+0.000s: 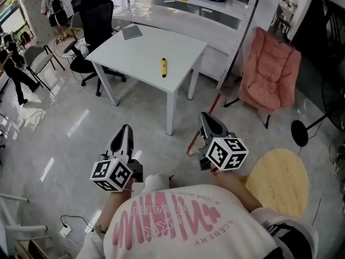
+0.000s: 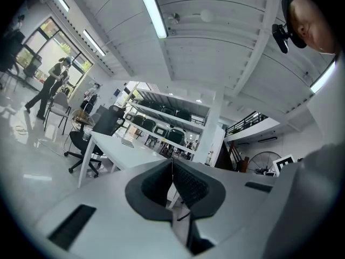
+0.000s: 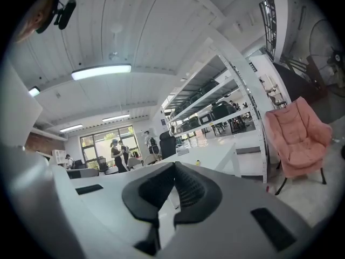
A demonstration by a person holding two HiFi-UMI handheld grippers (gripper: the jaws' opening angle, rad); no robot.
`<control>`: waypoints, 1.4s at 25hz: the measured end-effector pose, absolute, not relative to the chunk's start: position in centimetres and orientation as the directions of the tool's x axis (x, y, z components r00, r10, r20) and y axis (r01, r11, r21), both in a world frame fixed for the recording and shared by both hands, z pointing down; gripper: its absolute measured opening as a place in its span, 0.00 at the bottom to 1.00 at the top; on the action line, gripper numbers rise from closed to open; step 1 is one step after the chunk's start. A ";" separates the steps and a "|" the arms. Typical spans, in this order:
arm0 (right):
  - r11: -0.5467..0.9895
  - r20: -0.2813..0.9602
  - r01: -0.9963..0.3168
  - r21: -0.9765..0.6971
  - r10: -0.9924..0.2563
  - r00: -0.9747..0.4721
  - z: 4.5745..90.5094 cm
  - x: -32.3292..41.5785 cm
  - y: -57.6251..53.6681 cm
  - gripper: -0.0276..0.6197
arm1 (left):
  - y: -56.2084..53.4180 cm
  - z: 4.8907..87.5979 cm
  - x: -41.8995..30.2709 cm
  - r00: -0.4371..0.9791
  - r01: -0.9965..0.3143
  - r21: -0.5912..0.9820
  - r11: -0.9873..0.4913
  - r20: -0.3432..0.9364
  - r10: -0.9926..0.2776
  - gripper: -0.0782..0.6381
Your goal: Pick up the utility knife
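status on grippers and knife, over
Left gripper shut, empty. Right gripper shut, empty. Knife on table, not reached. Only floor between.

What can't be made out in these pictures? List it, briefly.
- Knife: in the head view it is too small to tell whether its blade is out. In the right gripper view it is only a yellow speck.
- Flat grey thing on the table: in the head view it is too small to tell a notebook from a tablet.
- Round wooden top: in the head view its near edge is hidden by the person's shoulder.
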State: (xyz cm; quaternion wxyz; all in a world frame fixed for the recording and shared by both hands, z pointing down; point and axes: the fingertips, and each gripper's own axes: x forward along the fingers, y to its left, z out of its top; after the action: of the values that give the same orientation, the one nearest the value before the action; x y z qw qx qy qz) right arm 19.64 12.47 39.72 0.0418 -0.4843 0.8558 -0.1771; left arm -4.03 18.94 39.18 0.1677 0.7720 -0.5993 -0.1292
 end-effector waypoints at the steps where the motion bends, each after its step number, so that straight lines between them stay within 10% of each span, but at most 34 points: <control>1: 0.468 0.097 -0.811 -0.351 -0.843 -0.529 39.7 19.5 12.3 0.07 | 18.6 39.1 -4.0 0.257 -0.880 0.413 -0.234 0.002 -0.966 0.14; 35: 0.364 0.119 -0.847 -0.388 -0.891 -0.437 38.5 4.4 -30.2 0.07 | -24.5 36.9 -18.8 0.428 -0.810 0.440 -0.387 -0.007 -0.904 0.14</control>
State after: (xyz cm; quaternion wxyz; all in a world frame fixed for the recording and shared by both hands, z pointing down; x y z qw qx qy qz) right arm 4.36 -30.22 38.50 0.0559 -0.5275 0.8239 -0.1997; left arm -18.80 -24.51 36.88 0.1890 0.8236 -0.5203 -0.1237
